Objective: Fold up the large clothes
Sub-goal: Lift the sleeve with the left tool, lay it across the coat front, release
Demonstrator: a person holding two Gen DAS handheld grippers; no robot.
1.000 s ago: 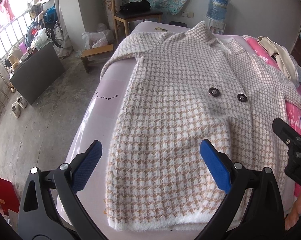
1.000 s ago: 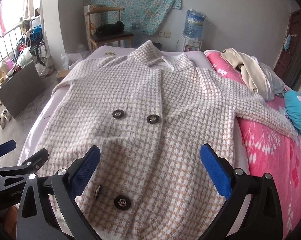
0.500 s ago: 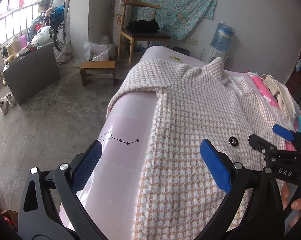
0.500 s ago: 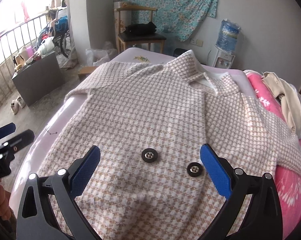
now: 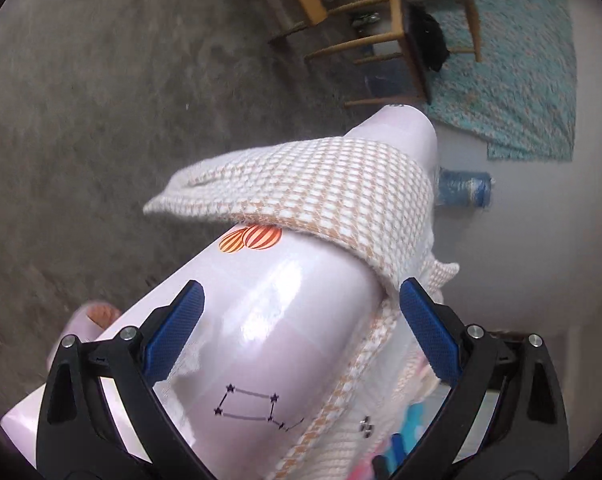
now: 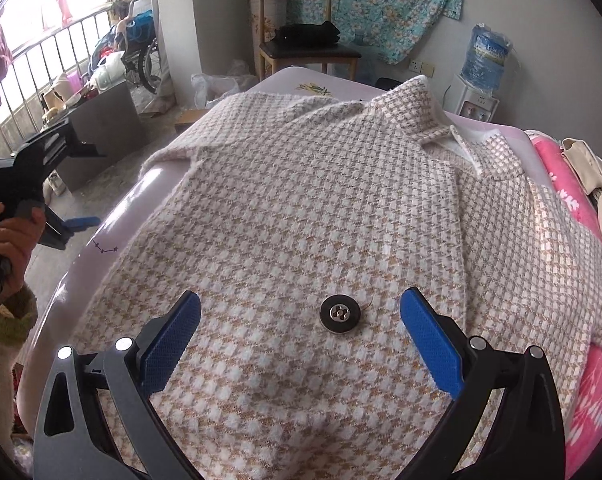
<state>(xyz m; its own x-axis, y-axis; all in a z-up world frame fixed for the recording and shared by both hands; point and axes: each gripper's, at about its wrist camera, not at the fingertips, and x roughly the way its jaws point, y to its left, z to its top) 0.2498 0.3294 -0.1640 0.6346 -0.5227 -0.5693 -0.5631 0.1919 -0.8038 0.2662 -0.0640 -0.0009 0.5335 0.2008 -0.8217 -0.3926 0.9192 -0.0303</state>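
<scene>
Houndstooth coat [image 6: 301,208] lies flat; both grippers' fingers spread wide, left gripper [image 5: 301,332] rolled sideways.

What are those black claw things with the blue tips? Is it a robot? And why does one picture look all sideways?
No robot: a person holds a grabber tool in each hand, and each tool carries a camera looking along its two blue-tipped fingers. One picture comes from the right gripper. It hovers open above a checked coat spread flat on a bed, near a dark button. At that picture's left edge you see the person's hand holding the other tool. The sideways picture is from that left gripper, tilted and open, pointing at the coat's sleeve drooping over the bed's edge. Neither tool holds anything yet.
</scene>
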